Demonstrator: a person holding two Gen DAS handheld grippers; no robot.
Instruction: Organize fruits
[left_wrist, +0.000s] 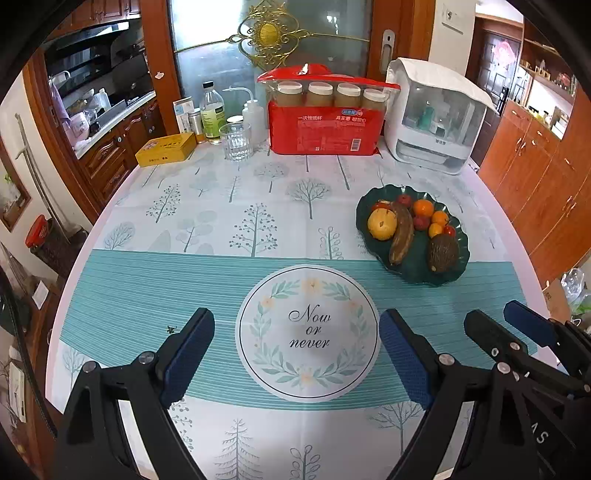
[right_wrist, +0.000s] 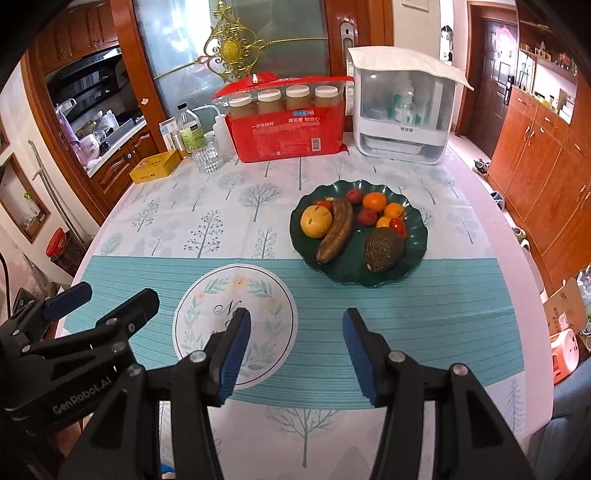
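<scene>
All the fruit lies together on the green plate (right_wrist: 415, 254) at the right of the bench (right_wrist: 369, 306); none lies loose, so the sorting looks finished or nearly so. Left tongs (left_wrist: 295, 350) and right tongs (right_wrist: 295, 354) both stand spread and empty, well short of the plate.

Black left gripper (left_wrist: 297, 354), blue-padded jaws, silver screws.
</scene>
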